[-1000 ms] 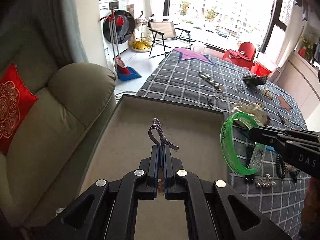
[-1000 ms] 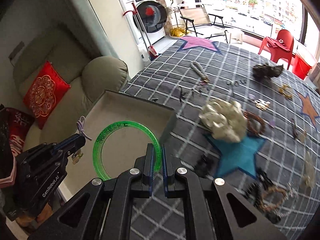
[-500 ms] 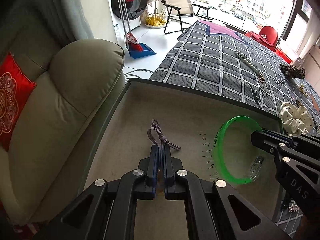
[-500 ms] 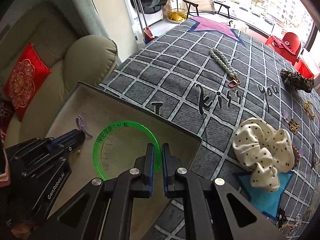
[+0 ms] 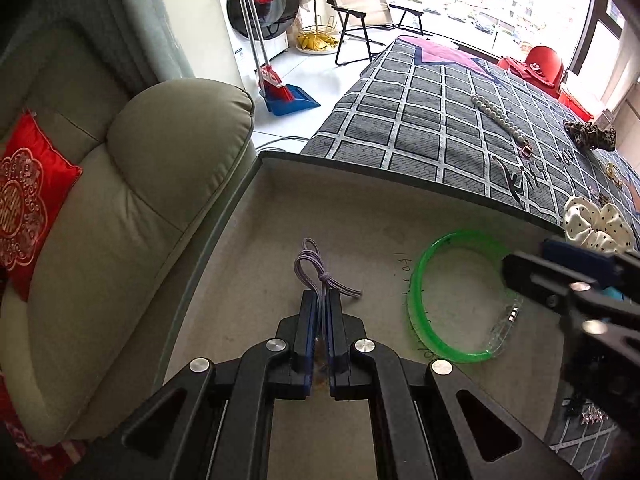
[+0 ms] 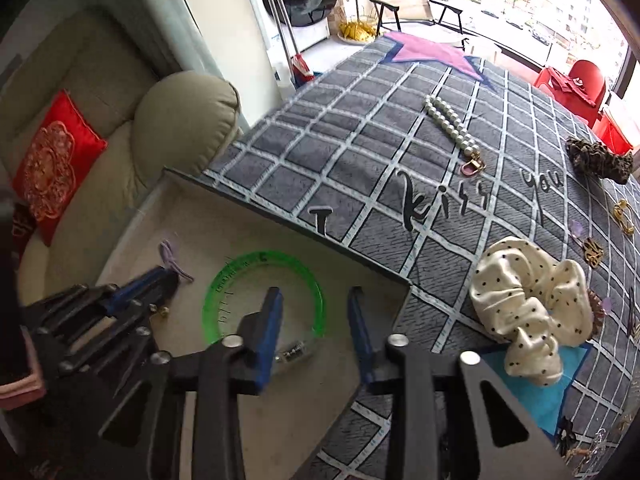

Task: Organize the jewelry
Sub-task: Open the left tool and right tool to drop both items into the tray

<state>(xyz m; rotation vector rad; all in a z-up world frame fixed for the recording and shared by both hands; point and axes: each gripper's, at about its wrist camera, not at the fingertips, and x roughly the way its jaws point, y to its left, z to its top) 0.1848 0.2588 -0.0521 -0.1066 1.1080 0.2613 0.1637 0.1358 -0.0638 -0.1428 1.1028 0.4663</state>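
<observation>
A shallow beige box [image 5: 360, 170] sits at the edge of the checked grey blanket. Over its floor my left gripper [image 5: 323, 294] is shut on a lilac cord hair tie [image 5: 314, 266], whose loop sticks out past the tips. A green bangle [image 5: 415, 296] lies in the box to the right. My right gripper [image 6: 314, 294] hangs just above it with its jaws opening. The bangle's [image 6: 224, 284] far arc runs between the blue pads [image 6: 268, 320], and neither pad presses on it. In the right wrist view the left gripper [image 6: 168, 276] and the hair tie [image 6: 168, 250] sit at the left.
On the blanket [image 6: 360, 152] lie a cream dotted scrunchie [image 6: 528, 312], a pearl strand [image 6: 452, 128], a leopard scrunchie [image 6: 600, 158] and several small gold pieces [image 6: 624, 216]. A beige sofa [image 5: 132, 208] with a red cushion [image 5: 28, 204] borders the box's left side.
Both grippers came down into the box. The right gripper's jaws parted and let go of the green bangle, which now rests in the box. The left stays shut on the hair tie.
</observation>
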